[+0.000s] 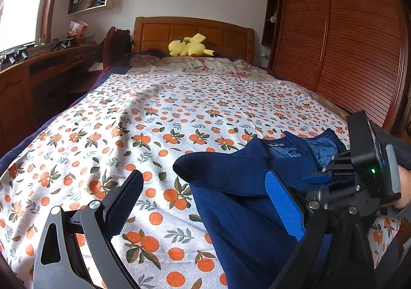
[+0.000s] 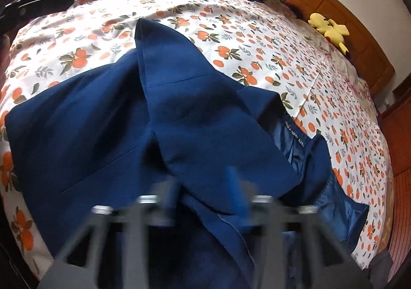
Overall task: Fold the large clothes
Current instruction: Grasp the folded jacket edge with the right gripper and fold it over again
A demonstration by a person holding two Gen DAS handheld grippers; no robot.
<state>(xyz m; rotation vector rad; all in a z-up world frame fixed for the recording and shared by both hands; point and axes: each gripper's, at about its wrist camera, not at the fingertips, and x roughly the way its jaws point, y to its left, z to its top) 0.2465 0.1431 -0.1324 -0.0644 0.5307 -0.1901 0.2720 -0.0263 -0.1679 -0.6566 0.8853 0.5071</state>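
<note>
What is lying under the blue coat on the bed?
The coat lies on the orange-print sheet, which shows all around it. Whatever is directly beneath the coat is covered and cannot be seen.

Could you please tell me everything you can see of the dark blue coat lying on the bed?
The dark blue coat of thick, felt-like wool lies rumpled and partly folded on the white bedspread printed with oranges, near the bed's foot. A sleeve or flap is thrown across the body, ending in a point. The shiny blue lining with a small label shows at the open collar. The right gripper is at the cloth near the collar; the blurred right wrist view shows fabric between its fingers.
</note>
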